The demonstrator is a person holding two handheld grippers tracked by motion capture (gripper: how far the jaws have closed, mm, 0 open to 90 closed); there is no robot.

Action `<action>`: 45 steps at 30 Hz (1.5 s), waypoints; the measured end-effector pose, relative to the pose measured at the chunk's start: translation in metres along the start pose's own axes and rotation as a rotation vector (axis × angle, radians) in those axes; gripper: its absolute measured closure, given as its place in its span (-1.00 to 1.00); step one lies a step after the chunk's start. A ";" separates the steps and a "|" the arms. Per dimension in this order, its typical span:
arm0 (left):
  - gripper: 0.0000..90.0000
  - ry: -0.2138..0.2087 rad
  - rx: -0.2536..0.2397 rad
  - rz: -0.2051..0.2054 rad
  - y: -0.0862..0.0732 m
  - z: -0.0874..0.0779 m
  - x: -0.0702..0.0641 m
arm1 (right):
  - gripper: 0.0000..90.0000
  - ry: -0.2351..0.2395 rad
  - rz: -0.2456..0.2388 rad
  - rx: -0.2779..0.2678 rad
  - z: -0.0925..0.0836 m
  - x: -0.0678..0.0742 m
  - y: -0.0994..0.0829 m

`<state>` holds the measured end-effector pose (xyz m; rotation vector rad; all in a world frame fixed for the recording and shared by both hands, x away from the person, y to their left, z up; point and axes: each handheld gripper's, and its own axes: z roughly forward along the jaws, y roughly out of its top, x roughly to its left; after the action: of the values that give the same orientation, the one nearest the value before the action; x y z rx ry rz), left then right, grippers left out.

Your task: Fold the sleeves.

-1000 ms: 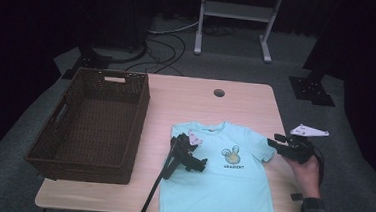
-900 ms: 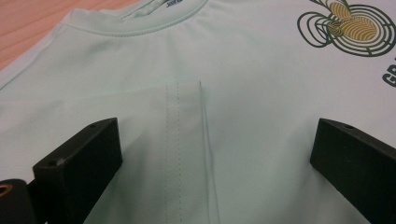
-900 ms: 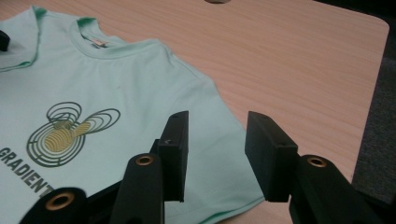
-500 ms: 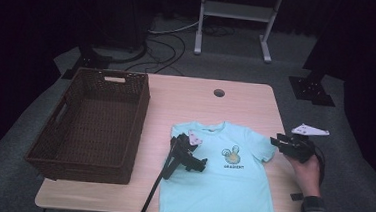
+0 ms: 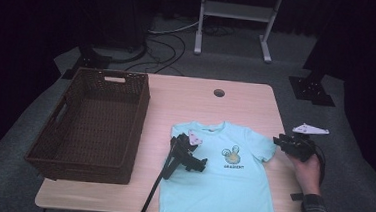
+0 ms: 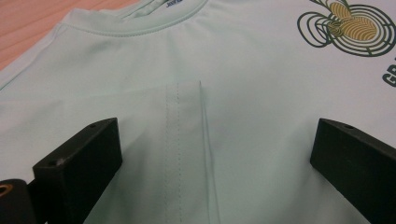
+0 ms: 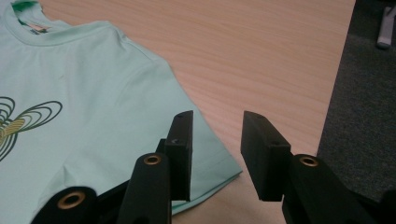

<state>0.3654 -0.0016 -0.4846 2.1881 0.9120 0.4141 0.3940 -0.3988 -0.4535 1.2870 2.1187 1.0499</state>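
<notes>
The high view looks forward and down from above the near edge of the table (image 5: 236, 102), far enough back to take in the whole top, a basket (image 5: 92, 122) at left, a shirt (image 5: 220, 183) at centre and dark floor beyond. The left gripper view sits very close over the shirt (image 6: 196, 140), facing along its two wide-set jaws toward the collar and printed logo (image 6: 345, 28). The right gripper view looks low across the shirt's sleeve (image 7: 187, 154) and bare table (image 7: 261, 56) toward the far edge. All three views share the shirt; its logo (image 5: 232, 156) appears in each.
</notes>
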 end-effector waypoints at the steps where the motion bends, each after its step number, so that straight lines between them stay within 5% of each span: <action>1: -0.98 0.000 0.000 0.000 0.000 0.000 0.000 | 0.42 -0.001 0.003 0.002 0.000 -0.001 0.000; 32: -0.98 0.000 0.000 0.000 0.000 0.000 0.000 | 0.41 0.006 0.026 0.086 0.024 -0.012 -0.013; 40: -0.98 0.000 0.000 0.000 0.000 0.000 0.000 | 0.87 0.060 0.044 0.083 0.025 -0.011 -0.013; 45: -0.98 0.000 0.000 0.000 0.000 0.000 0.000 | 0.94 0.069 0.042 0.085 0.025 -0.010 -0.013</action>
<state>0.3653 -0.0016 -0.4846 2.1879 0.9123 0.4139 0.4088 -0.4022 -0.4790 1.3591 2.2179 1.0456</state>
